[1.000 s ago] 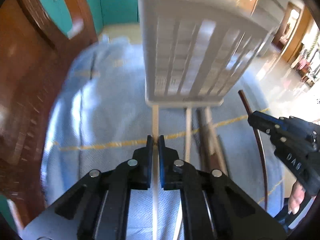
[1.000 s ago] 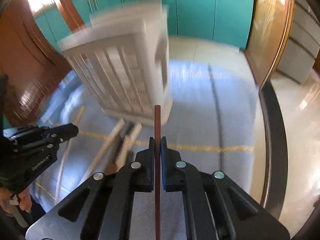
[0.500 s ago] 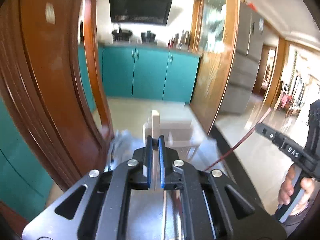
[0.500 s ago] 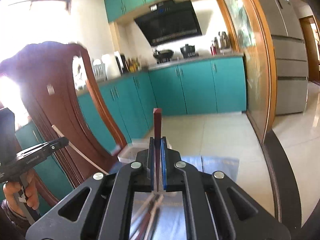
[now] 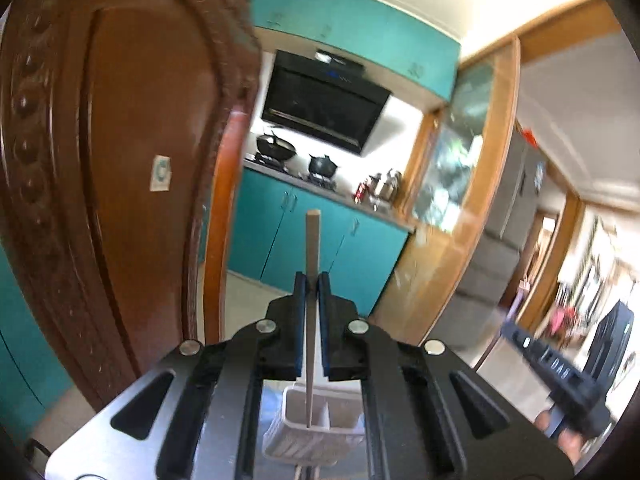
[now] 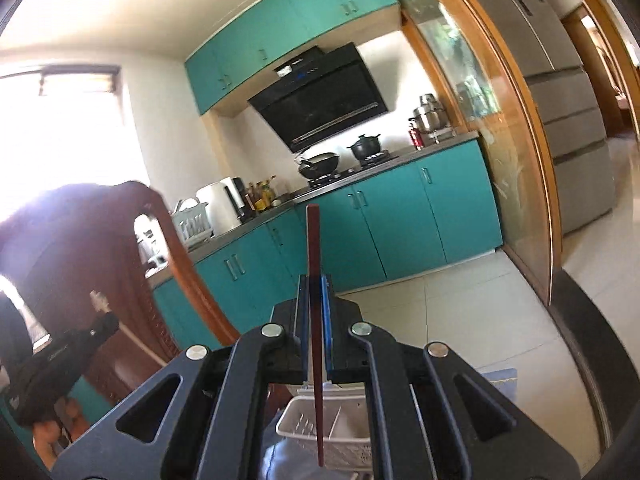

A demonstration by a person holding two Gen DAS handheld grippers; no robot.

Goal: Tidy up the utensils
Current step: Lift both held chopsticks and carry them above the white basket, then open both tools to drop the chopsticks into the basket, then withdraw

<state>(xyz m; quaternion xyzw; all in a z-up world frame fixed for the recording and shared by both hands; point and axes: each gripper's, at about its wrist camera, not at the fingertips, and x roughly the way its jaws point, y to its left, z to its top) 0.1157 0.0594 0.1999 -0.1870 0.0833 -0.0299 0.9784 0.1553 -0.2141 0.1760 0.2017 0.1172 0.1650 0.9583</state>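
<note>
My left gripper (image 5: 312,280) is shut on a pale wooden chopstick (image 5: 312,240) held upright; its lower tip hangs over the open top of the white slatted utensil basket (image 5: 292,440) below. My right gripper (image 6: 315,282) is shut on a dark red-brown chopstick (image 6: 313,240), also upright, with its lower tip over the same basket (image 6: 296,432). The right gripper also shows at the lower right of the left wrist view (image 5: 560,376), and the left gripper at the lower left of the right wrist view (image 6: 60,356).
A carved brown wooden chair back (image 5: 120,160) stands close on the left and shows in the right wrist view (image 6: 80,248) too. Teal cabinets (image 6: 400,220), a stove with pots (image 6: 340,160) and a fridge (image 6: 560,100) lie beyond. A blue cloth (image 6: 498,376) covers the table.
Both grippers lifted their chopsticks off the table and tipped them upright. The basket, first ahead of them, now sits below between the fingers with the chopstick tips over it.
</note>
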